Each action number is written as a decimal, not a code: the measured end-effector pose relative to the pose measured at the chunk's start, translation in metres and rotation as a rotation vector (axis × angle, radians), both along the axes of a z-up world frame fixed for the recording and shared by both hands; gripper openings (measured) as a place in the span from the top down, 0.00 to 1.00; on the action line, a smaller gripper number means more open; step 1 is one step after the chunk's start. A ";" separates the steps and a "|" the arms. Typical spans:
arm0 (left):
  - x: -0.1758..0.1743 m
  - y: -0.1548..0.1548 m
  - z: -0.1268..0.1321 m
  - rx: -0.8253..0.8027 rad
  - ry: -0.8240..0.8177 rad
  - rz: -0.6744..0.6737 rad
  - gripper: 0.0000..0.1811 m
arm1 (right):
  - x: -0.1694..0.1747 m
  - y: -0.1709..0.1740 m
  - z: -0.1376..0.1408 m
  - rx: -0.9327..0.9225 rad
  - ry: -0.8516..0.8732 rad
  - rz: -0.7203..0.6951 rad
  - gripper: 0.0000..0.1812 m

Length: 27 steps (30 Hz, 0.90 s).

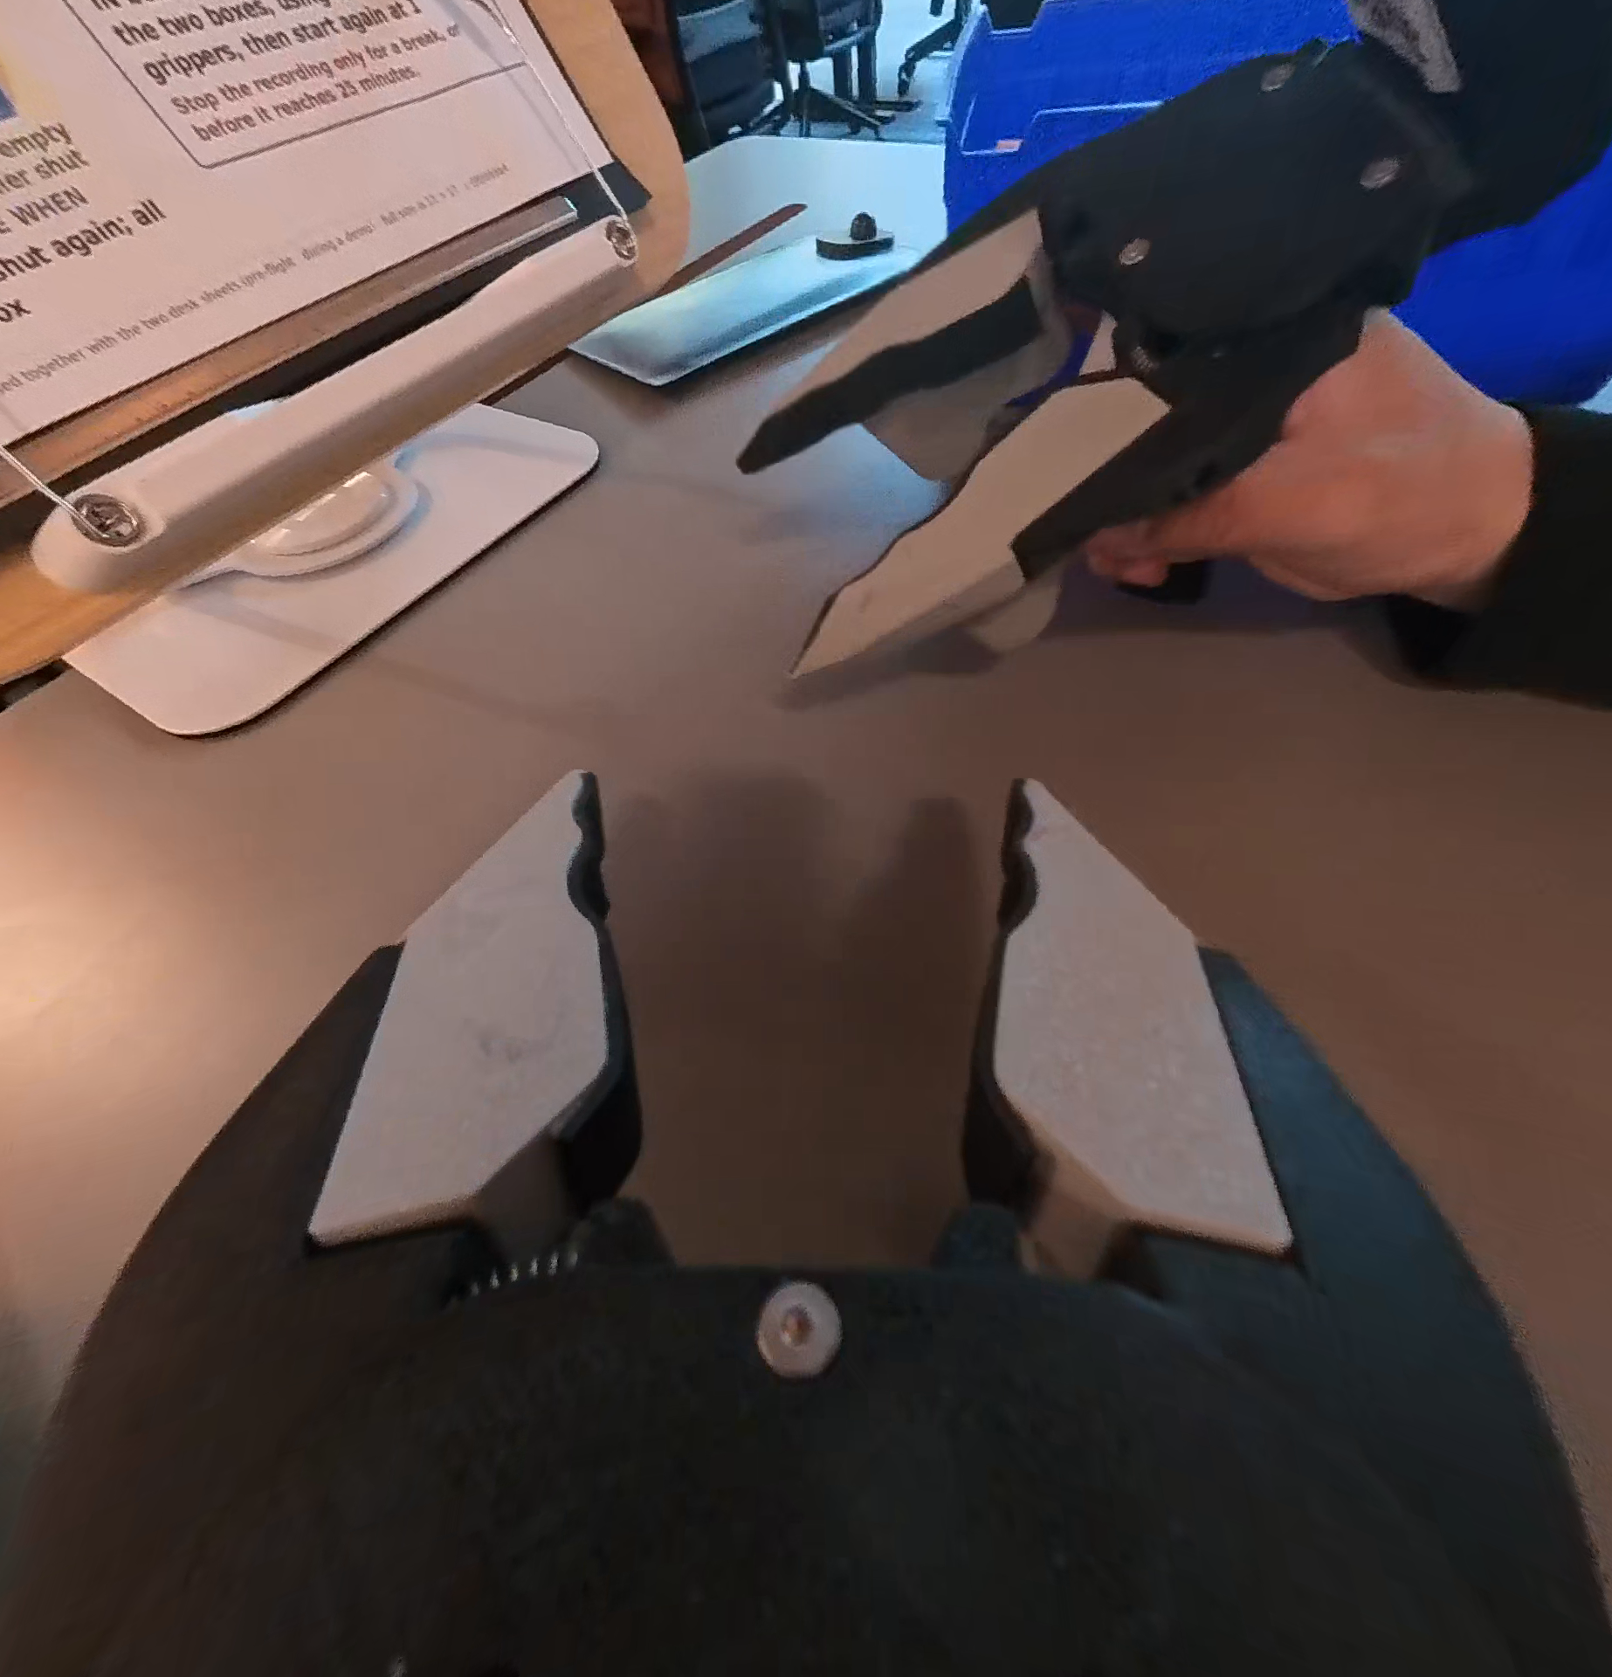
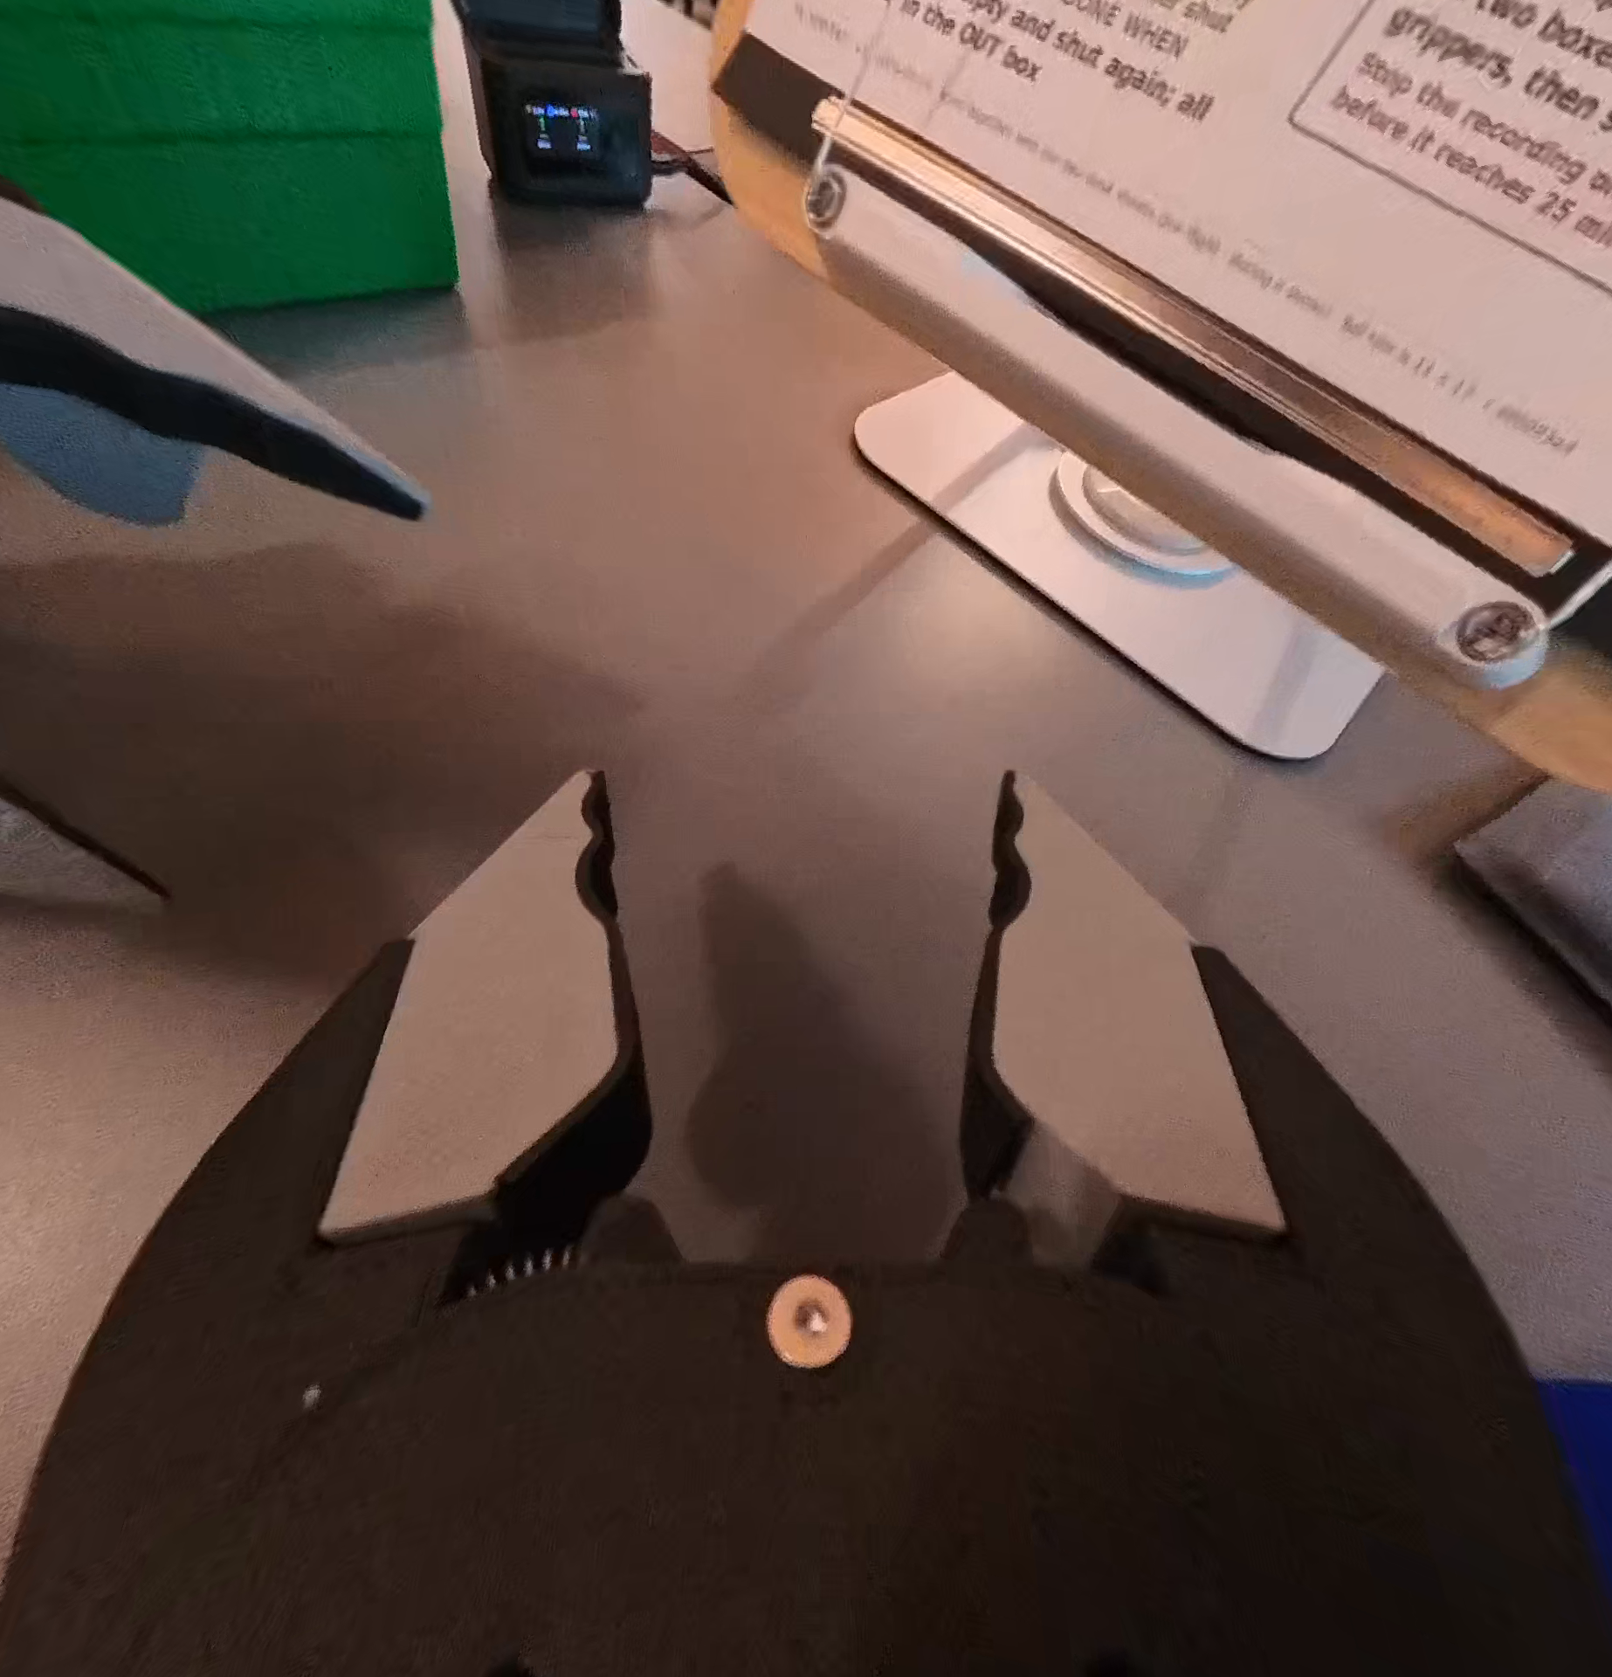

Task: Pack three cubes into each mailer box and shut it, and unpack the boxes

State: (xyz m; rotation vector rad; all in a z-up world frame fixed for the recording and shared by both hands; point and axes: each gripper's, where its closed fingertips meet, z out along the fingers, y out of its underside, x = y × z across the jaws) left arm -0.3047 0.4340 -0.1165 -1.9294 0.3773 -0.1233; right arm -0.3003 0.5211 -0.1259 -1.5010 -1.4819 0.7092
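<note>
No cube or mailer box shows in either view. My left gripper (image 1: 802, 789) is open and empty, low over the bare grey table (image 1: 784, 726). My right gripper (image 2: 802, 780) is open and empty over the same table (image 2: 693, 590). In the left wrist view the right gripper (image 1: 771, 567) shows at the upper right, held by a hand (image 1: 1347, 490), jaws apart, tips pointing down-left near the table. In the right wrist view one finger of the left gripper (image 2: 240, 408) enters from the left edge.
A printed instruction sheet on a wooden stand (image 1: 267, 236) with a white base (image 1: 331, 581) stands at the back; it also shows in the right wrist view (image 2: 1238, 272). A green bin (image 2: 204, 145), a small black device with a lit screen (image 2: 566, 127), a blue bin (image 1: 1102, 91) and a grey plate (image 1: 739, 308) sit behind. My right tips are roughly 20 centimeters from the white base (image 1: 331, 581). My right wrist view (image 2: 1042, 512) looks at it from another angle.
</note>
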 end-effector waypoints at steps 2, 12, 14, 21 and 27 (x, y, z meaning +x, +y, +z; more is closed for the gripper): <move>0.000 0.000 -0.001 -0.003 0.007 0.002 0.54 | 0.003 0.005 0.001 -0.023 0.008 -0.005 0.58; -0.006 -0.001 0.002 -0.003 -0.048 0.028 0.55 | 0.010 0.013 -0.009 -0.014 -0.062 -0.042 0.60; -0.007 -0.001 0.002 0.002 -0.050 0.034 0.57 | 0.010 0.013 -0.011 -0.016 -0.071 -0.045 0.60; -0.008 0.001 -0.002 -0.032 -0.042 0.045 0.60 | 0.010 0.020 -0.017 -0.040 -0.107 -0.079 0.61; -0.009 0.002 -0.009 -0.071 0.001 0.068 0.61 | 0.010 0.018 -0.019 0.003 -0.126 -0.080 0.61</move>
